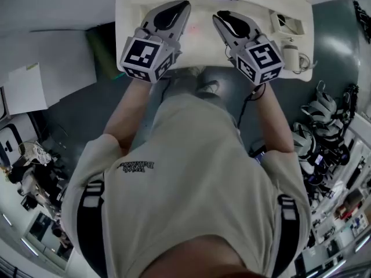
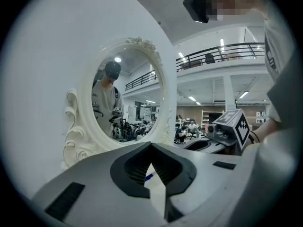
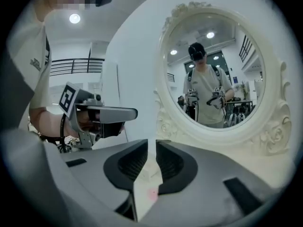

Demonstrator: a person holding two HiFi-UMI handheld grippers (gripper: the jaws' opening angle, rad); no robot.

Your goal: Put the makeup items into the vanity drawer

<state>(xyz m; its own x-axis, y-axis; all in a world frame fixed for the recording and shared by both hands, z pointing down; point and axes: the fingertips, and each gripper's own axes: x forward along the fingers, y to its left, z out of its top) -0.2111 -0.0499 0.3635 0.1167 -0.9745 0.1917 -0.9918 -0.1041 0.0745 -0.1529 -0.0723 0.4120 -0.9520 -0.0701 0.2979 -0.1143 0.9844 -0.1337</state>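
The white vanity top (image 1: pixel 130 16) lies at the top of the head view, and no drawer shows in any frame. My left gripper (image 1: pixel 184 7) and right gripper (image 1: pixel 219 17) hover side by side over its middle. In the left gripper view the left gripper (image 2: pixel 151 148) has its tips together with nothing held. The right gripper (image 3: pixel 156 148) stands open by a narrow slit, with nothing in it. A small pink item (image 1: pixel 194 29) lies on the top between the two grippers, too faint to identify. It also shows as a pink spot (image 3: pixel 152 194) below the right jaws.
An oval mirror in an ornate white frame (image 2: pixel 85 126) stands close ahead, and its frame (image 3: pixel 270 141) fills the right gripper view. A white mug (image 1: pixel 293 57) and a small box (image 1: pixel 287 23) sit at the vanity's right end. Equipment clutters the floor (image 1: pixel 324 126) on the right.
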